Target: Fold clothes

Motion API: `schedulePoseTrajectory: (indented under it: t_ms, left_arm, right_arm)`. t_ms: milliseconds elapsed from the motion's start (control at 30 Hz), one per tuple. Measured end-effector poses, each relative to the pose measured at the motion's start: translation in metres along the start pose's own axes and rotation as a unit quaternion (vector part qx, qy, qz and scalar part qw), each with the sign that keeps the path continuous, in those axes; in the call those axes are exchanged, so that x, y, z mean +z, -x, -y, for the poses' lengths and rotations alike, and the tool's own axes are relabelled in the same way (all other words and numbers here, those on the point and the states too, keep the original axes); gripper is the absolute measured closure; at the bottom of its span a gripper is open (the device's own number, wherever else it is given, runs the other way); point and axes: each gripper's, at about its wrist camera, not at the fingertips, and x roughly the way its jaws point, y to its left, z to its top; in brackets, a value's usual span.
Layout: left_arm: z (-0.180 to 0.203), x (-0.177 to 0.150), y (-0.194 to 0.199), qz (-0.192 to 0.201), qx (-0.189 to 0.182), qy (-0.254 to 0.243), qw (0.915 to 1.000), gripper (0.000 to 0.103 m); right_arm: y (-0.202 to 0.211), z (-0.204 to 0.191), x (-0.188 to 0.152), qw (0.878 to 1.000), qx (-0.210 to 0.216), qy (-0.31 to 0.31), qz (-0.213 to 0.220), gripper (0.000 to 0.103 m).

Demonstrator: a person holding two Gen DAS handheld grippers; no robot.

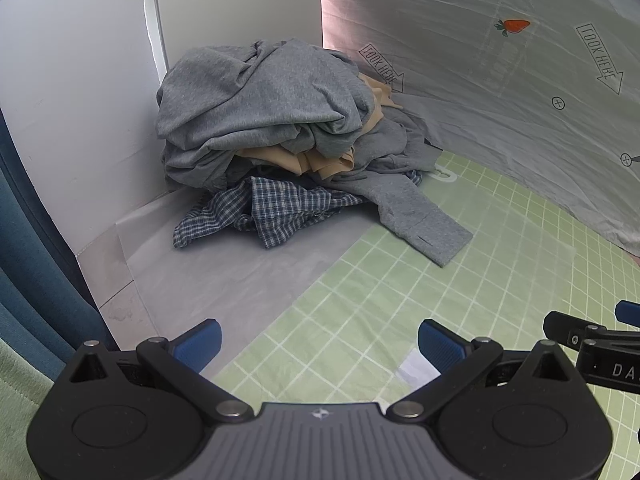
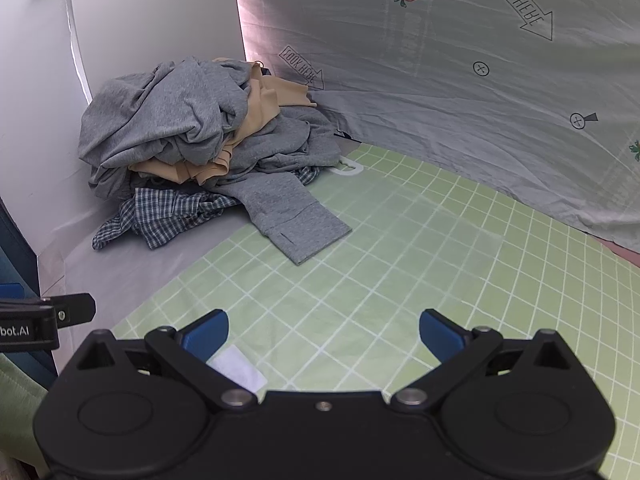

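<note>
ahead and left of both grippers: clothes pile (image 1: 260, 128); grey sleeve (image 2: 296, 220) reaches toward right gripper (image 2: 324, 332), nearer. left gripper (image 1: 320, 344) likewise wide open, empty.

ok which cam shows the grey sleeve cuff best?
Right wrist: the grey sleeve cuff lies nearer centre, slit and seam clear. Left wrist shows the same cuff whole too, but further right.
</note>
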Motion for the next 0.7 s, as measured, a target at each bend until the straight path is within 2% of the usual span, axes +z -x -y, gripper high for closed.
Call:
schedulePoseTrajectory:
  t_ms: [467, 700]
  left_arm:
    - [0.0022, -0.0031, -0.0005, -0.006, 0.000, 0.000, 1.0000, 0.000]
    - [-0.0010, -0.0030, -0.0093, -0.022, 0.001, -0.003, 0.9998, 0.000]
  right_arm:
    - [-0.0014, -0.0017, 0.0000, 1.000, -0.002, 0.001, -0.001, 0.000]
    - [-0.0060, -0.0064, -0.0006, 1.000, 0.000, 0.005, -0.007, 0.000]
